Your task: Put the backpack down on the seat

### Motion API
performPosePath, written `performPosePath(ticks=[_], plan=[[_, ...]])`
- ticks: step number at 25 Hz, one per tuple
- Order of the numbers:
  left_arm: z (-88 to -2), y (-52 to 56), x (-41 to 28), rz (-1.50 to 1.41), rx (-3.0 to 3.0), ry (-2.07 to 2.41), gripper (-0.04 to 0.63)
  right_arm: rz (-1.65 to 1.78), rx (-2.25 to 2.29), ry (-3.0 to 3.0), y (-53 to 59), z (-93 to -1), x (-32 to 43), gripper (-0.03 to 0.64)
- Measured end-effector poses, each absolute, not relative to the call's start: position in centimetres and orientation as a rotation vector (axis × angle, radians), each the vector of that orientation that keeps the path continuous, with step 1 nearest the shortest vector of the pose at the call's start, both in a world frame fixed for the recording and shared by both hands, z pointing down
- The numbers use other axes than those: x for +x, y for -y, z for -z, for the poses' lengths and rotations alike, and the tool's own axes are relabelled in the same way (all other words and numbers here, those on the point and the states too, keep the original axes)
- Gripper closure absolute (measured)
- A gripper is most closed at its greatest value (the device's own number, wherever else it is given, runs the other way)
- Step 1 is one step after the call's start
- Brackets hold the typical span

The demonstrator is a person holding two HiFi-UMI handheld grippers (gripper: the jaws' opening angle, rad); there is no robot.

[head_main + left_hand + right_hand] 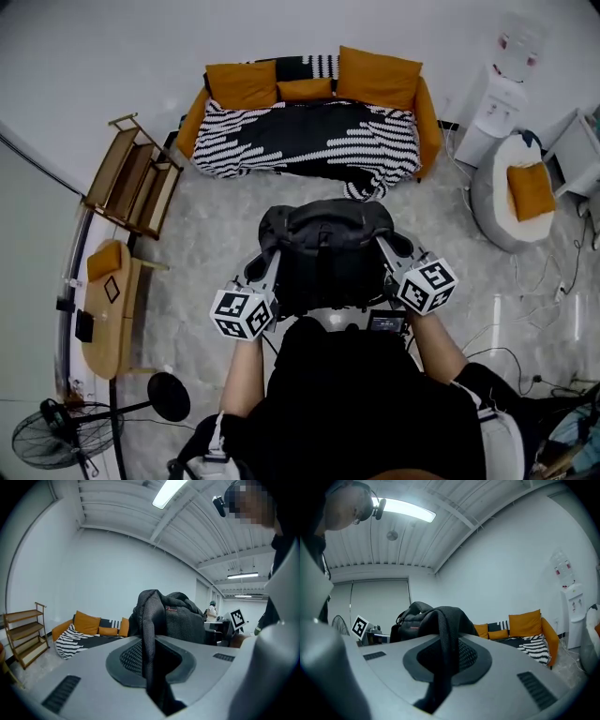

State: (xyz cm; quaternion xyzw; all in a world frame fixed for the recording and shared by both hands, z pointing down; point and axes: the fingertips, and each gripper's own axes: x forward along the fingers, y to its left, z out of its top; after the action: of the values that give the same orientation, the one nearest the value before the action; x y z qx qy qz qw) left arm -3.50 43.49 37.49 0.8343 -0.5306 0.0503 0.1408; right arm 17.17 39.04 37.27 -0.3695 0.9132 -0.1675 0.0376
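While the fingers point(84, 667) of the left gripper point(265, 272) and right gripper point(391, 251) each pinch a strap point(149, 634) of the backpack point(323, 248), which hangs between them short of the sofa point(309, 141), the carrying step looks in hand, and next it needs bringing forward and lowering onto the sofa.

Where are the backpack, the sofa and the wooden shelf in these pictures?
backpack point(323, 239): head view, middle of its dark top.
sofa point(427, 120): head view, its orange armrest.
wooden shelf point(129, 178): head view, one of its boards.
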Motion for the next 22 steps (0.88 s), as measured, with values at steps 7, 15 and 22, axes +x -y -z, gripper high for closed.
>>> performPosePath(ticks=[7,15,22], plan=[[-37.2,-41.4,-2.3,-0.158,2.432,1.501,0.549,0.534,-1.134,-2.781,-37.2,-37.1,18.4,0.569],[-37.9,-37.5,-1.4,-0.136,2.426,1.479,0.549,0.539,-1.152,-2.789,-33.3,-37.3,19.3,0.569],[-37.7,-31.8,-2.0,-0.125,2.445,1.461,0.549,0.559,-1.155,-2.782,-27.7,-37.1,18.9,0.569]])
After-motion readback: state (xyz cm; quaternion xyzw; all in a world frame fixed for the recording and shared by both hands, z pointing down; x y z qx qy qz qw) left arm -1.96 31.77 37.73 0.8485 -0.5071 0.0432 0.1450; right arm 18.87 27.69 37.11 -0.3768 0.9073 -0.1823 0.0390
